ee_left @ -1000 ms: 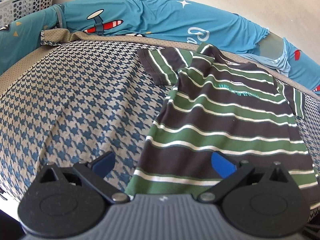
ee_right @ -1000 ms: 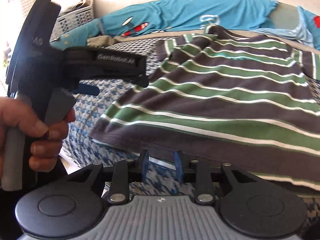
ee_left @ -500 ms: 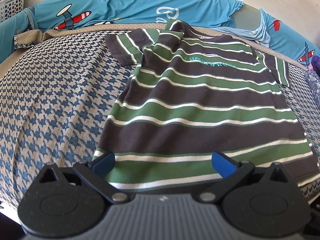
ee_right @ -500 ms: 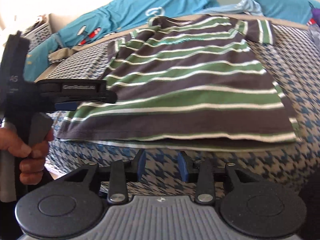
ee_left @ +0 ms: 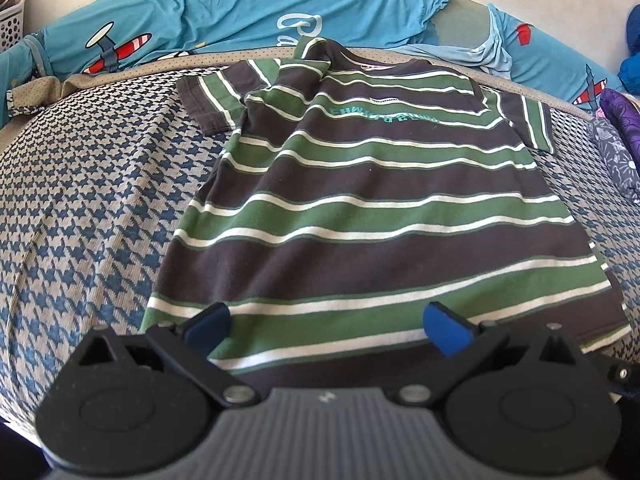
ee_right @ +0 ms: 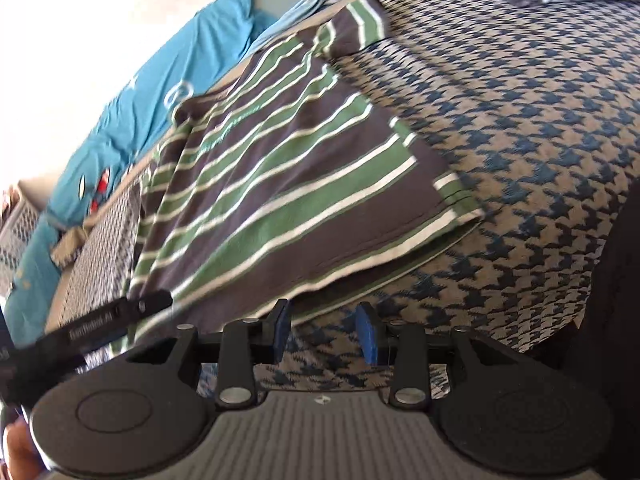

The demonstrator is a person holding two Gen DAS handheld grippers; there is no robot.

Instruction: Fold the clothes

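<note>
One striped T-shirt [ee_left: 372, 216] lies flat, unfolded, on bed [ee_left: 88, 184]. Left hand-held gripper [ee_left: 326, 322] spread wide over hem; right hand-held gripper [ee_right: 325, 334] parted, empty, at hem corner. You need sleeve or side edge pinched for fold.

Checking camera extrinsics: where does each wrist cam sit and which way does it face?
Left wrist: on the left gripper, level, facing the striped T-shirt from its hem toward the collar and the blue pillows; only its open jaws show.
Right wrist: on the right gripper, rolled, low at the bed edge by the shirt's hem corner; its jaws are open, and the left gripper's body shows at lower left.
Shared: the shirt, the houndstooth bedcover, the pillows.
</note>
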